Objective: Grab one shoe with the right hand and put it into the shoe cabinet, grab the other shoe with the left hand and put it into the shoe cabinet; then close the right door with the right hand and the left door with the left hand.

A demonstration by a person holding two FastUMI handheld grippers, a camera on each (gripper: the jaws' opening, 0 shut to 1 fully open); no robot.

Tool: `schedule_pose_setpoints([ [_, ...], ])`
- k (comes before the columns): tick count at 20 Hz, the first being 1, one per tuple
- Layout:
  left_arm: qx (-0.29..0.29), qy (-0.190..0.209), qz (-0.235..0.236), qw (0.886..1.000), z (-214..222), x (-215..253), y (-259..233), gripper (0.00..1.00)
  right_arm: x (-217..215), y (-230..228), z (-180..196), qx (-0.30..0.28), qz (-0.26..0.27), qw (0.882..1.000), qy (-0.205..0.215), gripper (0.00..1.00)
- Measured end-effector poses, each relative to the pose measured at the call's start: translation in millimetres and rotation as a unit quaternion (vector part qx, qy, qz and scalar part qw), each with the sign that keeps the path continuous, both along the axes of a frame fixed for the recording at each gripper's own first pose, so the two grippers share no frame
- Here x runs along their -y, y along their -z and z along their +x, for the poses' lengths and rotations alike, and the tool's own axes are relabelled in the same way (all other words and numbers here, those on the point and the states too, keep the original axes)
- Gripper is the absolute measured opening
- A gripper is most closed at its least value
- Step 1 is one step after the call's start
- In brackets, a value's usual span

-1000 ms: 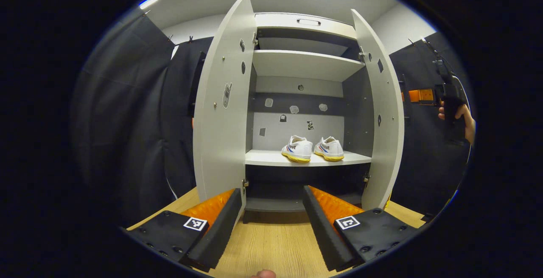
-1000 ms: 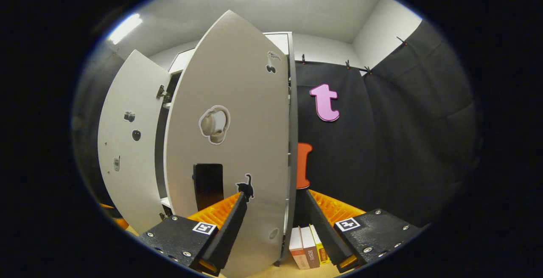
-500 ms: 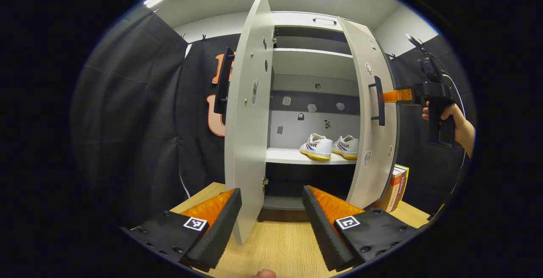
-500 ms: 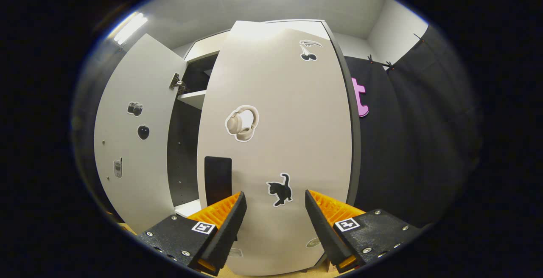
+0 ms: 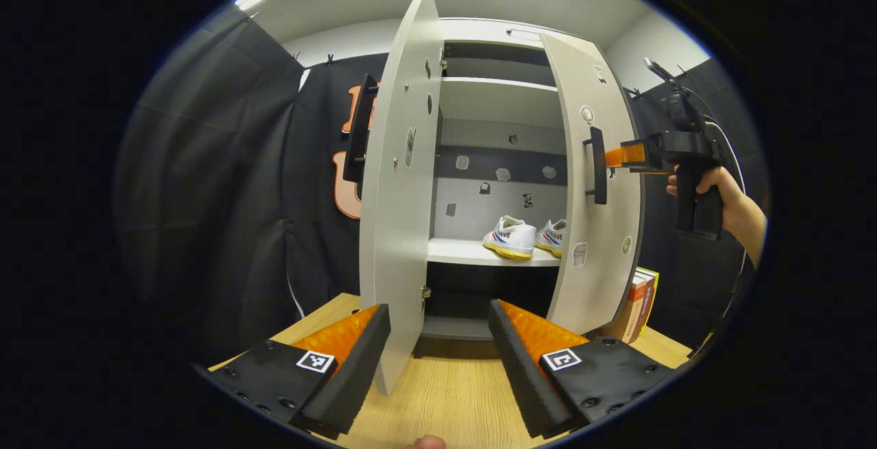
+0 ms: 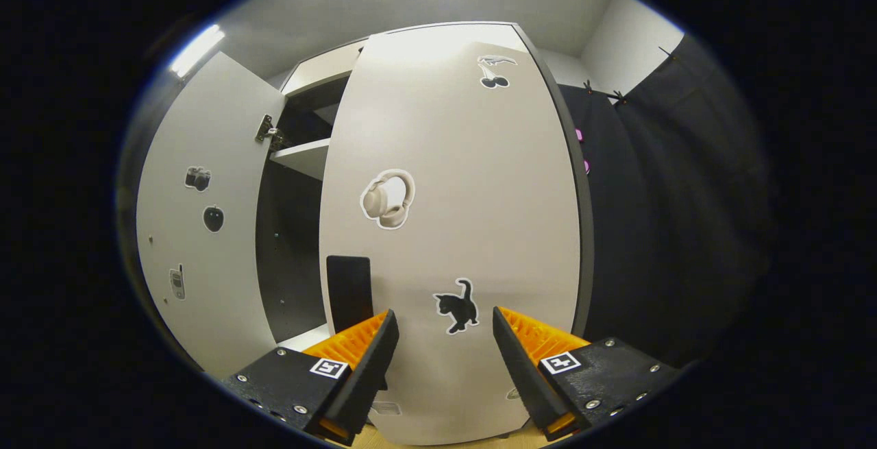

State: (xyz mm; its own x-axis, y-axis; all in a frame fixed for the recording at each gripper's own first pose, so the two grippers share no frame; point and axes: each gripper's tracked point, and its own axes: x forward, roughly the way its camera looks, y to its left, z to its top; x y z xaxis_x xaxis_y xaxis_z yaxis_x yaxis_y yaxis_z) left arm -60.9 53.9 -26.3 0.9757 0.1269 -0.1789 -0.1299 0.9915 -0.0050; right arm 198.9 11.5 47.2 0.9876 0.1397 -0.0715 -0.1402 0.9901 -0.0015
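Nearest your left hand, the left gripper [image 5: 438, 353] sits with fingers spread and nothing between them, low over the wooden floor panel [image 5: 445, 394]. Just beyond its fingers stands the edge of the left door [image 5: 397, 188], swung wide, its black handle [image 5: 353, 130] on the outer face.

Past that, the right door [image 5: 596, 195] stands part-closed. Your right gripper [image 5: 627, 155] is at its outer face beside the door's handle [image 5: 597, 164]; seen from the right gripper view, the right gripper [image 6: 442, 360] is likewise spread and empty, fingers straddling the cat sticker [image 6: 458, 306], pads close to or against the panel — contact cannot be told.

Deepest in, both white sneakers [image 5: 510, 238] [image 5: 551, 235] sit side by side on the cabinet's middle shelf [image 5: 473, 253]. A stack of books [image 5: 637, 301] leans at the cabinet's right foot.

Judgement: shoe placement is done; step in hand is closing the right door. Next, press it flush to the shoe cabinet [image 5: 493, 103], then bring your left gripper round the left door's outer face and push that shut.
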Motion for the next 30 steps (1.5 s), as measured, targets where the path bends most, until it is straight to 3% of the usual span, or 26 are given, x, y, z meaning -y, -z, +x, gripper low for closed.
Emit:
schedule_pose_setpoints([
  [6, 0.007, -0.001, -0.007, 1.0, 1.0, 0.4, -10.0, 0.94, 10.8, 3.8, -20.6, 0.006, -0.012, 1.0, 0.004, 0.91],
  [16, 0.029, -0.027, 0.0, 0.999, 3.5, -18.2, -42.1, 0.94, 22.2, 44.3, -158.0, 0.02, -0.003, 1.0, 0.022, 0.92],
  [20, 0.026, -0.033, 0.01, 0.999, 0.1, -21.6, -44.2, 0.94, 24.9, 74.8, -196.8, 0.014, -0.014, 0.999, 0.037, 0.92],
  [23, 0.033, -0.035, -0.009, 0.999, 0.1, -23.2, -53.9, 0.94, 20.3, 101.6, -223.9, -0.001, -0.009, 0.999, 0.031, 0.92],
  [27, 0.049, -0.087, -0.003, 0.995, -1.4, -75.2, -82.8, 0.94, 16.1, 123.1, -242.5, -0.015, 0.003, 1.0, 0.016, 0.92],
  [30, 0.081, -0.146, 0.029, 0.986, 1.7, -137.7, -116.4, 0.94, 18.9, 133.4, -245.6, -0.033, -0.003, 0.999, 0.013, 0.92],
])
